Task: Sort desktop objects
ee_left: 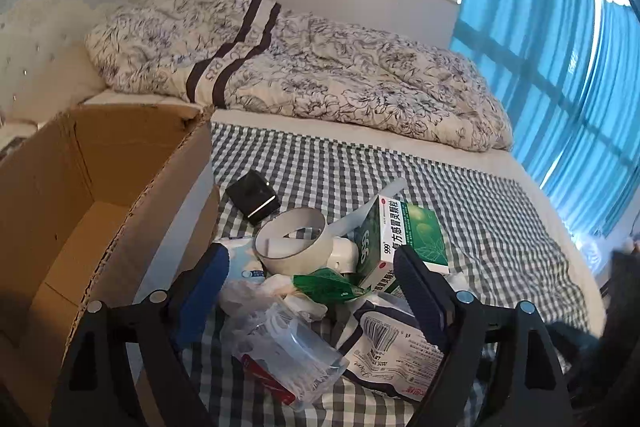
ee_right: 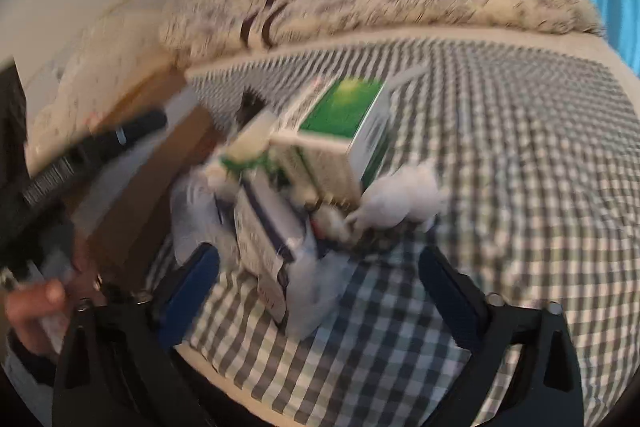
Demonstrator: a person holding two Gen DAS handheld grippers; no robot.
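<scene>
Left gripper [ee_left: 310,281] (jaws apart) over clutter pile [ee_left: 320,279].

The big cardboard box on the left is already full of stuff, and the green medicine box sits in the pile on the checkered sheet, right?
Not quite. The cardboard box is empty: the left wrist view looks straight into it and shows only bare brown walls and floor. The rest holds: the green medicine box does sit in the pile on the checkered sheet.

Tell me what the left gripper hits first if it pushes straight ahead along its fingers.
Most likely the clear plastic bag, lying between the open fingers of the left gripper. Beyond it sit the green sachet and the white tape roll. Depth is hard to judge here.
</scene>
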